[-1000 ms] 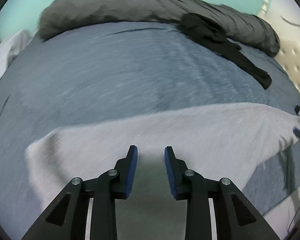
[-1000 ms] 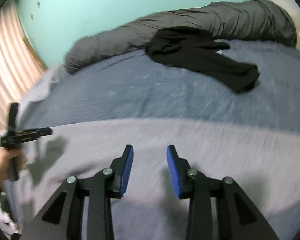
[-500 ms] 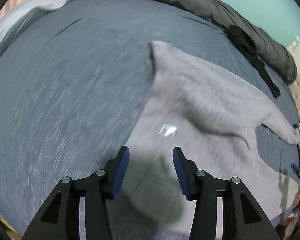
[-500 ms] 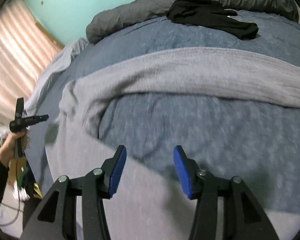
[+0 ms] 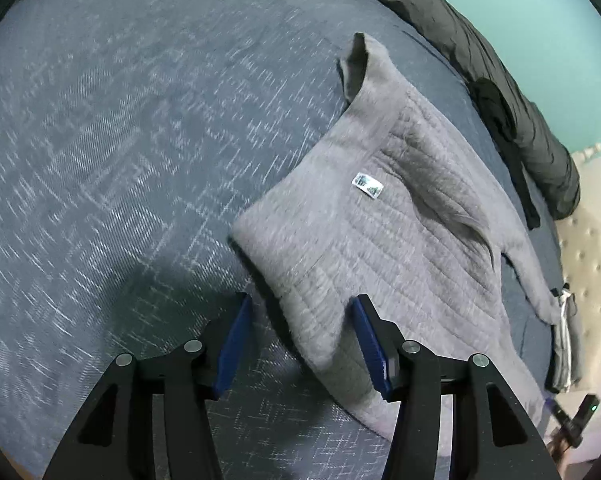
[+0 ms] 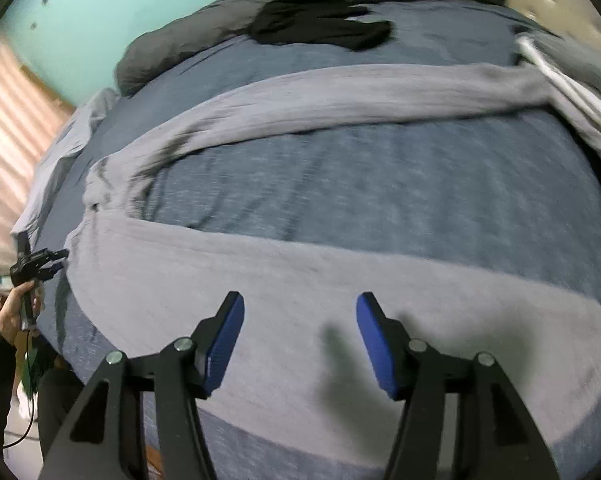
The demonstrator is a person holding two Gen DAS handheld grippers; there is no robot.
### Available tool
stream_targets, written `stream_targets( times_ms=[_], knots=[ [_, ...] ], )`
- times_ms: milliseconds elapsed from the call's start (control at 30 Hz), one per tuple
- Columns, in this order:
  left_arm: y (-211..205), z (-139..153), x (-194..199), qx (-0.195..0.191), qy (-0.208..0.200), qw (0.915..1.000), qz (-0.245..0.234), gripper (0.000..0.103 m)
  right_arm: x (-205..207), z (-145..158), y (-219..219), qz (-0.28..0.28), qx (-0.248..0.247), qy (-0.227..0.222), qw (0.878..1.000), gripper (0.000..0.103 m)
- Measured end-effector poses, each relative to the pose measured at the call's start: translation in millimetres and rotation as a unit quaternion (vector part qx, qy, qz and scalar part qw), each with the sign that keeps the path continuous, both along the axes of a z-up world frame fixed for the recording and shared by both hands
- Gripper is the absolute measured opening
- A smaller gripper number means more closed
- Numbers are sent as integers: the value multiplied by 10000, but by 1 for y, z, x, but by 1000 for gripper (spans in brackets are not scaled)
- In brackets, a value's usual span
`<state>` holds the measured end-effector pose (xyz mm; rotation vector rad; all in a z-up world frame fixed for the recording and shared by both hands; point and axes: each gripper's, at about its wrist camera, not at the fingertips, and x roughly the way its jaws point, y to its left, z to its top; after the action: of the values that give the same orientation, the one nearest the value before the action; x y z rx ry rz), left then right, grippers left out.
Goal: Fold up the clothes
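**Grey garment spread across the bed, both grippers held apart above it**

The left gripper (image 5: 302, 336) points down at the near corner of a grey ribbed garment (image 5: 388, 240), its blue pads well apart after just opening; the corner's edge lies under the gap between them, and neither pad presses on the cloth. The right gripper (image 6: 300, 340) hangs over a broad grey band of the same garment (image 6: 260, 280), its jaws likewise spread after just widening, with nothing clamped and only its own shadow on the fabric below.

The garment lies on a blue-grey bedspread (image 5: 120, 140). A small white label (image 5: 367, 185) shows on its upper side, and a sleeve (image 6: 360, 92) runs out across the bed beyond a bare strip of bedspread. Farther off, a black piece of clothing (image 6: 320, 24) rests against a dark grey rolled duvet (image 5: 480, 52) along the far edge, below a turquoise wall (image 6: 120, 0). At the left edge of the right wrist view, the person's left hand (image 6: 18, 308) grips the other tool's handle.
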<state>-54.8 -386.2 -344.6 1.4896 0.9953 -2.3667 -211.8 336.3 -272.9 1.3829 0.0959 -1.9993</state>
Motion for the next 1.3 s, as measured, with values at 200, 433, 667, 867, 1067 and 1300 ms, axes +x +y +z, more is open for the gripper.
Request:
stream_targets(
  times_ms=[200,433,667,867,1067,1300],
  knots=[
    [1,-2,9,32,206,9998,-42,36,-7,-3,77,-1022,90,-15,9947,60],
    [11,4,10,-60,325,9992,-205,5,-24,1,159,-2091,17,40,9779,62],
    [16,34,17,-204,557,9979,-274,4,-29,-27,215,-2988,156,-335,9536,63],
    [11,48,24,-149,636,9977,-186,4,-30,-44,212,-2750,-38,-439,9604,63],
    [10,61,25,-176,697,9972,-224,4,-30,-34,207,-2637,-7,-324,9641,15],
    [13,36,25,-40,438,9989,-174,4,-24,-19,209,-2344,154,-256,9717,12]
  ],
)
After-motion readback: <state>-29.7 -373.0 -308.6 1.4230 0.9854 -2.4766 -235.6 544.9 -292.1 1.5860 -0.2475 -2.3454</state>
